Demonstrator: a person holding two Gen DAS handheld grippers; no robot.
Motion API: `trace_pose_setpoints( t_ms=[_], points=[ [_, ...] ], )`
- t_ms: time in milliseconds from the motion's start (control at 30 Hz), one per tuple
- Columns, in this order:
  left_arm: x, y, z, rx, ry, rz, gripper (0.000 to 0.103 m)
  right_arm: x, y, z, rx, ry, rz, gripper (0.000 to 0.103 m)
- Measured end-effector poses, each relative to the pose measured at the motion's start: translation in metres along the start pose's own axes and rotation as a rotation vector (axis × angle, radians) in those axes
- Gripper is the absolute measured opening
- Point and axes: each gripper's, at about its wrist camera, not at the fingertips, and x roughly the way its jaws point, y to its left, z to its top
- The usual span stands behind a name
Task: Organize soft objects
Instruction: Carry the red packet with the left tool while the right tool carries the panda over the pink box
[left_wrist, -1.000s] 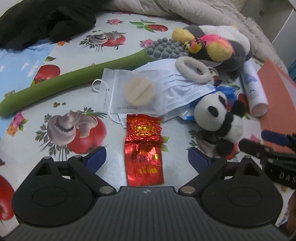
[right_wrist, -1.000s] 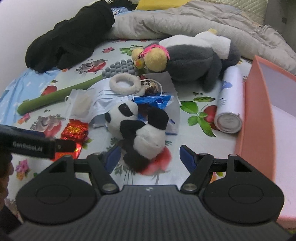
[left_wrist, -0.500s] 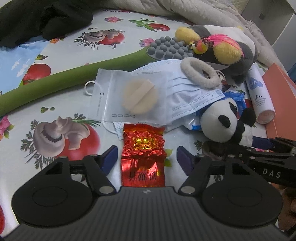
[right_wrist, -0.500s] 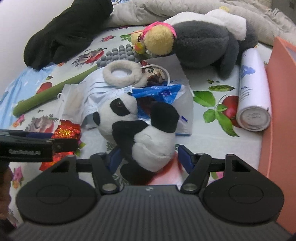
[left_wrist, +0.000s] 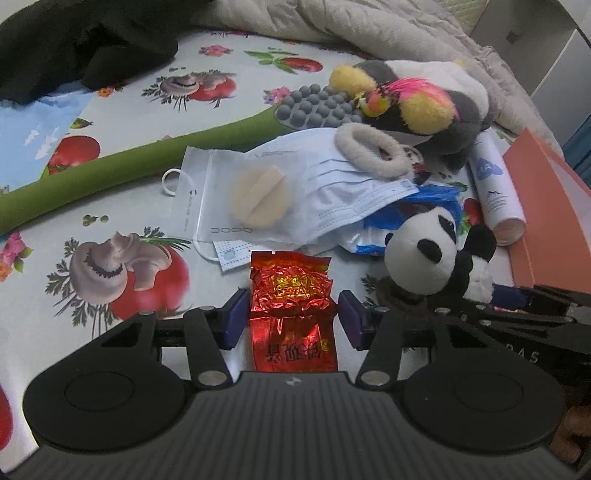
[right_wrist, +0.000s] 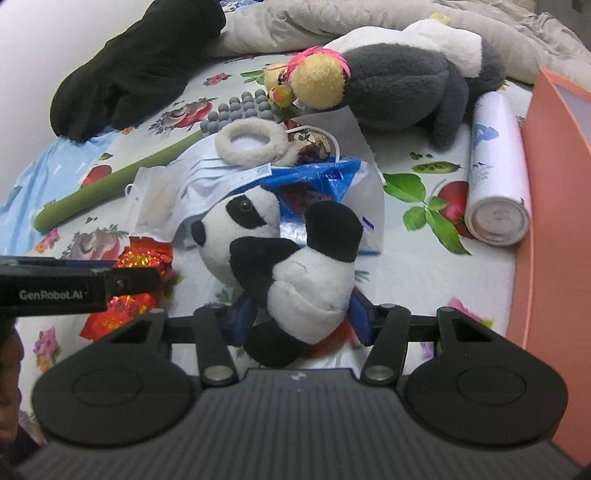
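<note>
Panda plush (right_wrist: 295, 273) pinched by right hand-held gripper (right_wrist: 301, 317); left hand-held gripper (left_wrist: 293, 319) spread around red foil packet (left_wrist: 291, 310)

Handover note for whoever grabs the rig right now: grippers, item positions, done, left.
Left gripper: pads straddle the red foil packet, small gaps either side, not clamped.
Right gripper: pads pressed against the panda plush body; looks gripped, not lifted.
On the table: grey bird plush, fluffy ring on the face masks, puff pouch, green massage stick, white spray can.
Orange box on the right; what shows of it holds nothing.
Done: nothing sorted that I can see.
Left: lift panda, likely box it, then the rest.
</note>
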Motion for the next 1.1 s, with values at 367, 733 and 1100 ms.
trace_pose_setpoints(
  t_ms=[367,733,1100],
  points=[
    [-0.060,-0.022,-0.023,0.015,-0.051,-0.038,0.059,-0.059,-0.001,-0.026,0.058,-0.048,-0.034,0.056],
    [-0.117,-0.056,-0.045,0.074,-0.104,-0.098,0.059,-0.128,0.003,-0.059,0.095,-0.126,-0.072,0.056],
    [-0.151,-0.099,-0.044,0.133,-0.143,-0.171,0.059,-0.186,-0.013,-0.074,0.153,-0.238,-0.112,0.056]
  ],
)
